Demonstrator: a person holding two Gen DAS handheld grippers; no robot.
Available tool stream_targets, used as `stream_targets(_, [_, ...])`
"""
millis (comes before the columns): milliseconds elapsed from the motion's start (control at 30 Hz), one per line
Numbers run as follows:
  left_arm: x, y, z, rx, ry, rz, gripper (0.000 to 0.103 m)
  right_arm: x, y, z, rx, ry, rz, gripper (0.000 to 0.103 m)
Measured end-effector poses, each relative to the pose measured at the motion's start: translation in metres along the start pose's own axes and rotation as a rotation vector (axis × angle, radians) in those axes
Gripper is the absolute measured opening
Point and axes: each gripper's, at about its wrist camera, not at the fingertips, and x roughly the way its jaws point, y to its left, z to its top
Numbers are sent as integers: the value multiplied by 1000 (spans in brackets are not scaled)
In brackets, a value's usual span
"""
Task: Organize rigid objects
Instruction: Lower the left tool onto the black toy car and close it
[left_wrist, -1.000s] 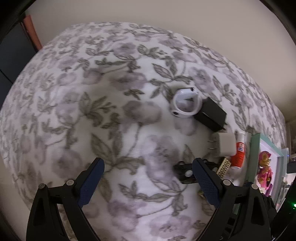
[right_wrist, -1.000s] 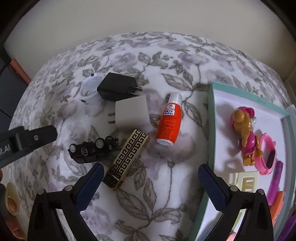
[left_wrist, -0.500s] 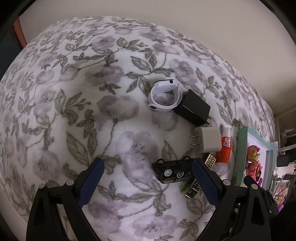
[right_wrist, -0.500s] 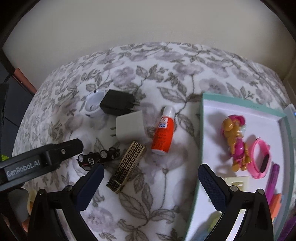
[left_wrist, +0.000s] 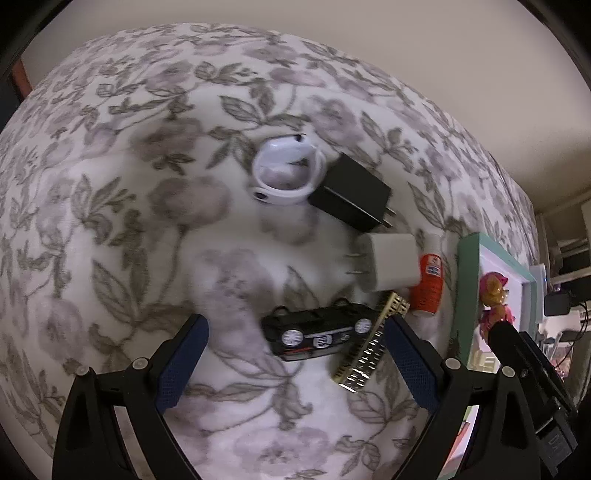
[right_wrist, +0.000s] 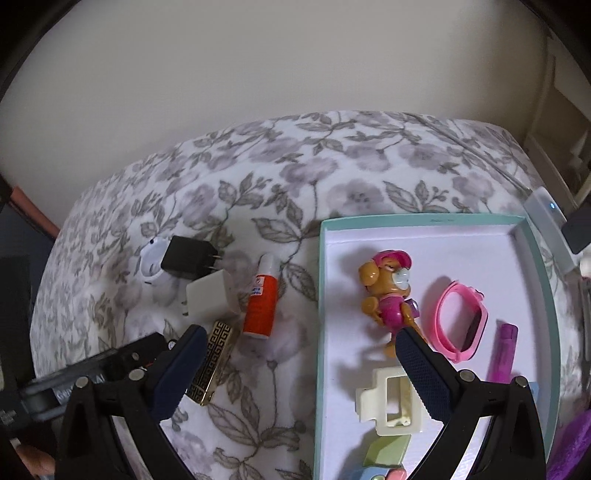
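Observation:
A black toy car (left_wrist: 317, 334) lies on the floral blanket, just ahead of my open left gripper (left_wrist: 293, 360) and between its fingertips' line. Beside it lie a gold patterned case (left_wrist: 371, 349) (right_wrist: 212, 363), a white charger (left_wrist: 391, 267) (right_wrist: 208, 297), a black charger (left_wrist: 351, 197) (right_wrist: 188, 256), an orange bottle (left_wrist: 428, 286) (right_wrist: 260, 297) and a white wristband (left_wrist: 286, 175) (right_wrist: 149, 258). My right gripper (right_wrist: 299, 369) is open and empty, over the left edge of the teal tray (right_wrist: 421, 218) (left_wrist: 465, 280).
The tray holds a pink toy dog (right_wrist: 388, 295), a pink watch (right_wrist: 461, 321), a purple marker (right_wrist: 502, 352), a cream clip (right_wrist: 391, 400) and other small pieces. Bare blanket (left_wrist: 122, 206) spreads to the left. Wall behind; shelves and cables at far right.
My left gripper has come closer to the toy car, which now sits between its fingers. My right gripper has pulled back and swung right toward the tray. Both stay open.

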Motion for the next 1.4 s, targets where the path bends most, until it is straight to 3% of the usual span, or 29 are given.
stream_targets(367, [14,-18,-4,41,10,29,95,2,2,-1,2,4,7,103])
stream_targets(500, [16,-19,-2,31,8,32,87,3,5,-2,-10,4,8,103])
stream_targets(667, [15,-16,-3,19,4,32,87,3,7,-2,-9,0,11,103])
stream_targets(733, [13,-15,-3,17,1,32,73,3,8,-2,-11,-2,13,103])
stream_targets(1400, [8,16,0,-94,-5,0,73,14,26,-7,-40,20,62,102])
